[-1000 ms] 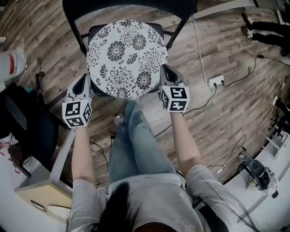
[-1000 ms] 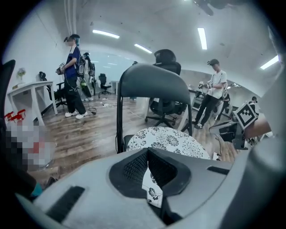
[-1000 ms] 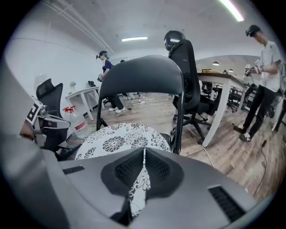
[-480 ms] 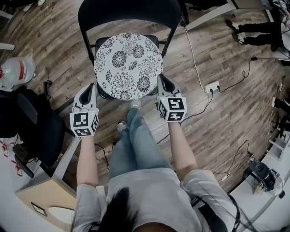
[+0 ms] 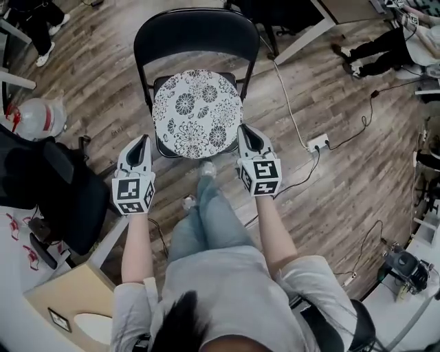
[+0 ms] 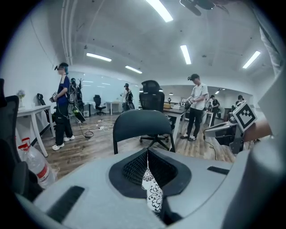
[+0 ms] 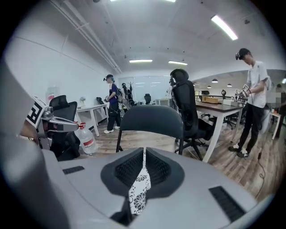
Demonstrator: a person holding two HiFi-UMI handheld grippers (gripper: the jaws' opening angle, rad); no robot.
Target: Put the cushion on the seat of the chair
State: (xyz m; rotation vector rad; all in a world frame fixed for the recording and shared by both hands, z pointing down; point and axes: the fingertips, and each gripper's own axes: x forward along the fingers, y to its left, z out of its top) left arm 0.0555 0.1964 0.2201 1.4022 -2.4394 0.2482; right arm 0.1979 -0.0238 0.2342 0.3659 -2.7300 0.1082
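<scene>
Now, floral cushion (image 5: 197, 113) tight in left gripper (image 5: 142, 141) and right gripper (image 5: 245, 132) (one edge each), over chair (image 5: 196, 31)

Your head view is evenly lit and sharp, with just soft shadows on the brown wood-plank floor (image 5: 357, 172) and slightly muted colours. Both gripper views get plenty of light from the long white ceiling light strips (image 6: 158, 10), no nasty glare. Expect heavy fisheye bend and black corners there. The grey left hand-held gripper (image 6: 147, 154) looks soft up close, and so does the right hand-held gripper (image 7: 143, 153).
</scene>
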